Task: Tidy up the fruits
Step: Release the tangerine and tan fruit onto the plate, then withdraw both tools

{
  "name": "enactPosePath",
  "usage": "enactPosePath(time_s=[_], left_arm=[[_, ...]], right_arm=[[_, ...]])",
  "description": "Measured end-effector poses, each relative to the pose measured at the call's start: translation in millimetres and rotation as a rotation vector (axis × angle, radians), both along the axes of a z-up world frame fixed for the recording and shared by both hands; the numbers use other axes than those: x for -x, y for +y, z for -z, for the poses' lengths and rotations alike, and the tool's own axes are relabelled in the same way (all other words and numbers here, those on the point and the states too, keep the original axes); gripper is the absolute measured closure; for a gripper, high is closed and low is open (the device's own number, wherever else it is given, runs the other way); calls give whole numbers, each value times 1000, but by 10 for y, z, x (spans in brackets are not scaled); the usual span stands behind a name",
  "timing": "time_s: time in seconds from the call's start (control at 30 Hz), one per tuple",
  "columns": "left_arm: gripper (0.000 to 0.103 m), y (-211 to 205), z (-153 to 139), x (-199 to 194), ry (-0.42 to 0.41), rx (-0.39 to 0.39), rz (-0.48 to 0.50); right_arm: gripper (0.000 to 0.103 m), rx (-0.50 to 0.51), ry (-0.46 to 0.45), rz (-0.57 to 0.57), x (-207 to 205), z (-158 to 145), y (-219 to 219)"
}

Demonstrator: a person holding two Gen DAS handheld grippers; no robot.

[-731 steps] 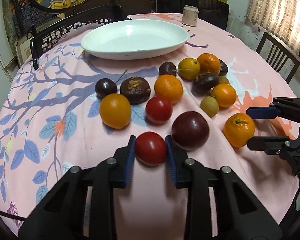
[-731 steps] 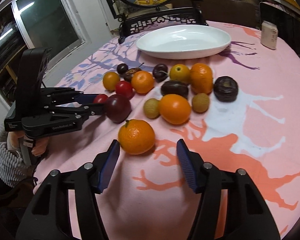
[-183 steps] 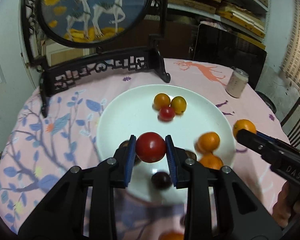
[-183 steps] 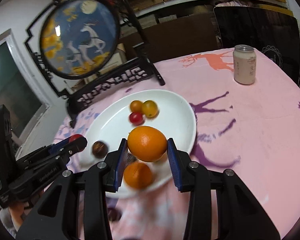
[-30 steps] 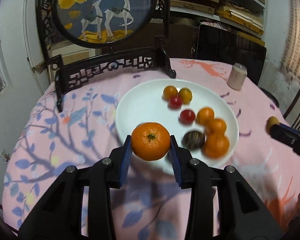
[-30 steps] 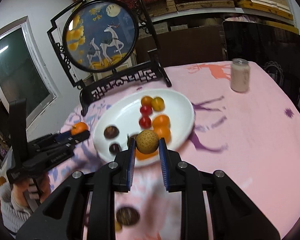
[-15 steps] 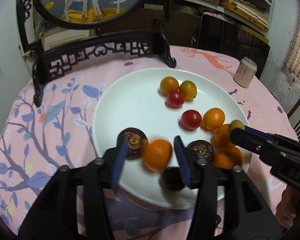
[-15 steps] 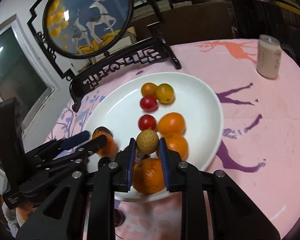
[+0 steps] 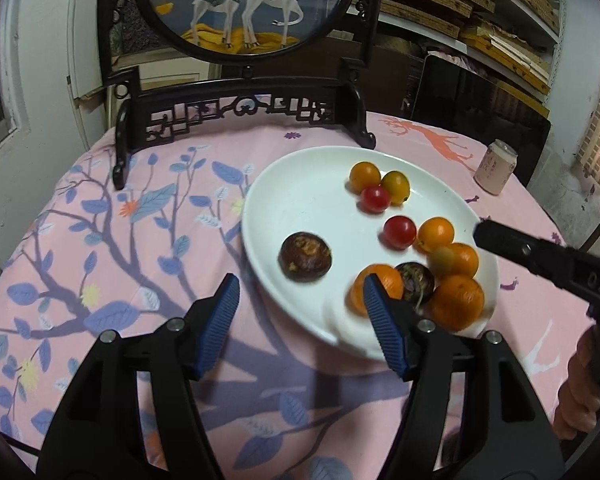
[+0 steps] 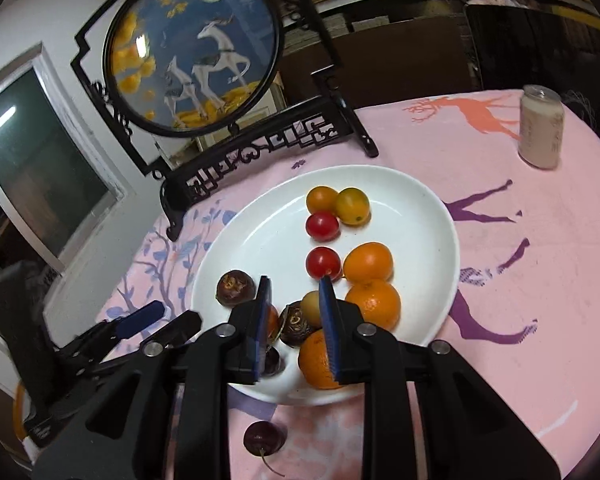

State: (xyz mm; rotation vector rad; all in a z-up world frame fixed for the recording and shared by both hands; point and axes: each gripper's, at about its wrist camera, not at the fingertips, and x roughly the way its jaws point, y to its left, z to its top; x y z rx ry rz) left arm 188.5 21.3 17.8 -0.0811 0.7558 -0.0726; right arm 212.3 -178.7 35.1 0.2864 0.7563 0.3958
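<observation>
Entry: my left hand-held gripper (image 9: 300, 312) now wide, empty — its orange (image 9: 376, 286) released onto the plate (image 9: 300, 184) at 6 o'clock. Right hand-held gripper (image 10: 294, 296) parted, tan fruit (image 10: 311, 305) just dropped — plate filling.

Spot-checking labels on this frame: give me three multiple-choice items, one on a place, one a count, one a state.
1. Where is the dark stemmed fruit?
A. on the tablecloth, off the plate
B. on the plate
C. in a gripper

2. How many red tomatoes lie on the plate?
A. one
B. two
C. four

3. The left gripper is:
A. shut on an orange
B. shut on a tomato
C. open, empty

1 A: it lies on cloth short of the rim.
2 B: two red ones show.
3 C: nothing sits between its spread fingers.
</observation>
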Motion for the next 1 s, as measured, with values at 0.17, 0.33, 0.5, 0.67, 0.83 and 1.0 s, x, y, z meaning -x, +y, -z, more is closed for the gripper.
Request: enactPosePath(time_s=[0.17, 0.33, 0.5, 0.67, 0.83, 1.0], left_arm=[[34, 36, 14, 102, 4, 0, 4], [29, -6, 36, 256, 3, -17, 37], [25, -80, 33, 508, -12, -38, 78], [22, -209, 49, 948, -48, -63, 175], [19, -328, 129, 1358, -65, -80, 290], [18, -403, 192, 1516, -41, -82, 376]], right_arm=[[50, 27, -72, 34, 219, -78, -152], [50, -10, -46, 60, 467, -5, -356], [46, -2, -66, 63, 833, 41, -405], [41, 31, -61, 82, 1126, 158, -448], [37, 24, -48, 119, 1240, 215, -571], [36, 6, -42, 141, 1272, 231, -655]])
